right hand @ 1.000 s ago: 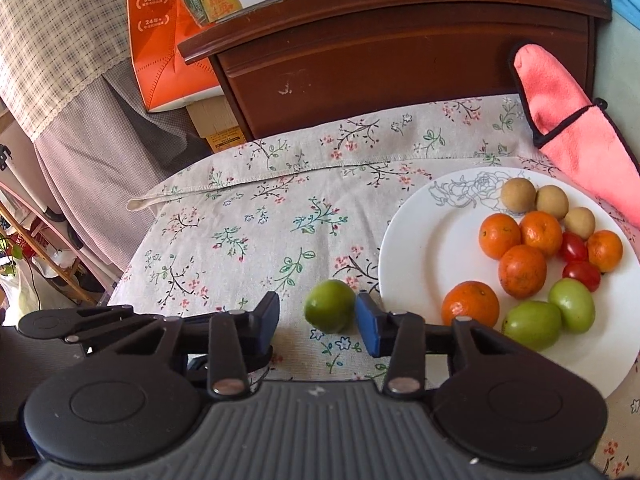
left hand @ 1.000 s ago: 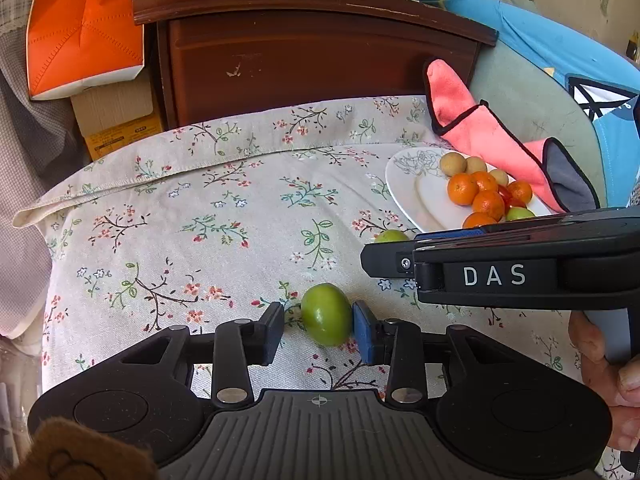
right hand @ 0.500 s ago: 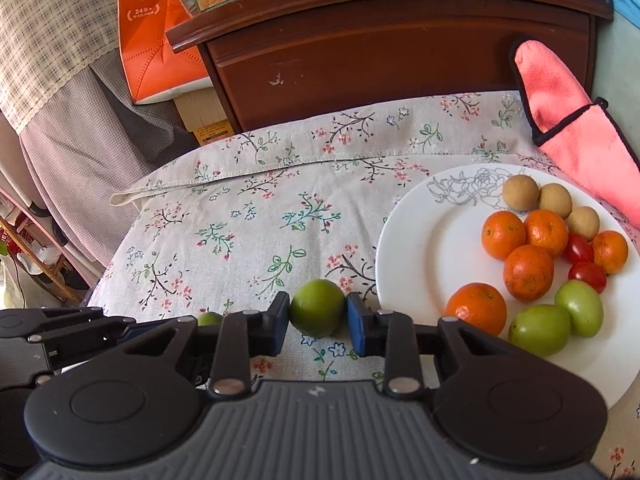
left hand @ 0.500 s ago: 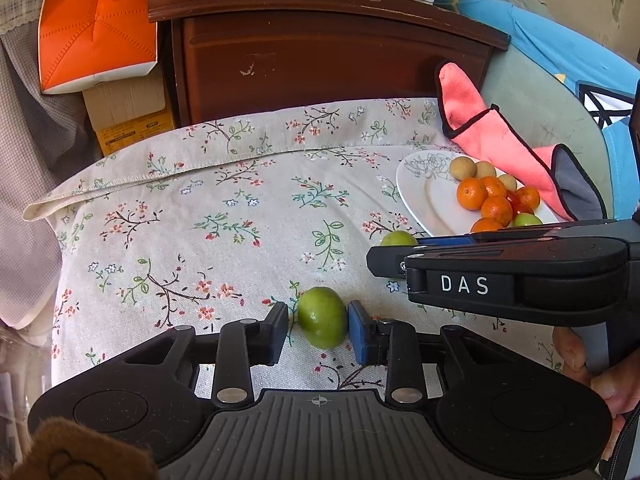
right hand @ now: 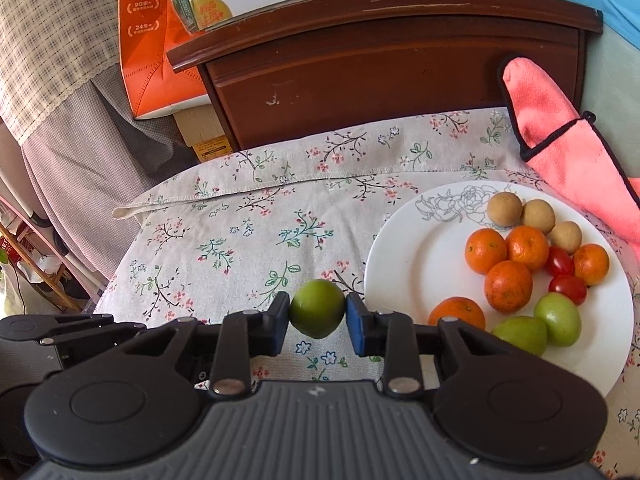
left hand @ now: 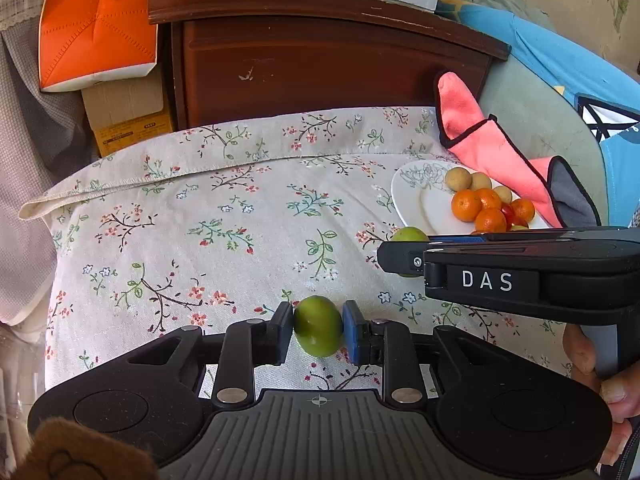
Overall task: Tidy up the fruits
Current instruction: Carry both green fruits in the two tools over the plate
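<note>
You are holding a green fruit (left hand: 319,331) between the blue-padded fingers (left hand: 352,336) of your left gripper (left hand: 318,334), and its jaws are closing in on it, both pads already touching its sides above the floral cloth (left hand: 208,224). Your right gripper (right hand: 318,322) is doing the same with a second green fruit (right hand: 317,314): its fingers (right hand: 355,330) are pressing against that fruit from either side, just beside the rim of the white plate (right hand: 404,256). In the left view the right gripper is showing side-on as a black body lettered DAS, with part of your right hand (left hand: 608,384) wrapping its handle at the frame's edge. The plate is sitting on the cloth to the right, carrying five small oranges (right hand: 508,286), three tan round fruits (right hand: 505,209), two red cherry tomatoes (right hand: 567,289) and two more green fruits (right hand: 558,325), all gathered on its right half. A pink cloth with dark edging (right hand: 560,160) is lying just beyond the plate, and a dark wooden cabinet (right hand: 380,80) is standing behind the floral cloth.
</note>
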Demonstrator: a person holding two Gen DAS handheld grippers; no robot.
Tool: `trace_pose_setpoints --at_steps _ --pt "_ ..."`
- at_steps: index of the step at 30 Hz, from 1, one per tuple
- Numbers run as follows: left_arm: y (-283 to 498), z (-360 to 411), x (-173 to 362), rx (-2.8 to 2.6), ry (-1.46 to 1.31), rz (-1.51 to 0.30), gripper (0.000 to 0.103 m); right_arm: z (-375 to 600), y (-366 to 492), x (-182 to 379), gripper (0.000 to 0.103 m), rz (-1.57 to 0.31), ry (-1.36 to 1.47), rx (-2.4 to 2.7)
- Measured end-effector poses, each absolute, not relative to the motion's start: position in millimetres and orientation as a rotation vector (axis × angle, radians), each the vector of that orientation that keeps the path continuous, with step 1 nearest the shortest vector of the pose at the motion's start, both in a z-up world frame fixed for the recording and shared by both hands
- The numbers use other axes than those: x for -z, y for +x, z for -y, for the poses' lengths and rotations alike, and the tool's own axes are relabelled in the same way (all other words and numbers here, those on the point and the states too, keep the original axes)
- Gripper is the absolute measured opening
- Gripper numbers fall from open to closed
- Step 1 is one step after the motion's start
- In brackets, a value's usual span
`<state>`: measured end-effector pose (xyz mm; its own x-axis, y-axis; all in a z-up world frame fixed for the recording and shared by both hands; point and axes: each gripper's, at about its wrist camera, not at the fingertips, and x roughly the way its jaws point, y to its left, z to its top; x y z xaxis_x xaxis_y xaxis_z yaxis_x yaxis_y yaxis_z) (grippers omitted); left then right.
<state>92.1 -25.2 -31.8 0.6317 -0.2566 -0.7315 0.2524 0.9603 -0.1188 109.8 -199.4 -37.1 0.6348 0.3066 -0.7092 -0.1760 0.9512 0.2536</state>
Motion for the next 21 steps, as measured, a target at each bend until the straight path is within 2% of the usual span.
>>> trace_pose_setpoints --at_steps 8,21 --pt "96.1 17.8 24.2 0.27 -0.044 -0.812 0.024 205.7 108.1 28.1 0.03 -0.818 0.189 -0.272" --pt "102.5 28.5 -2.1 0.315 -0.083 -0.741 0.024 245.4 92.5 -20.7 0.031 -0.717 0.233 -0.22"
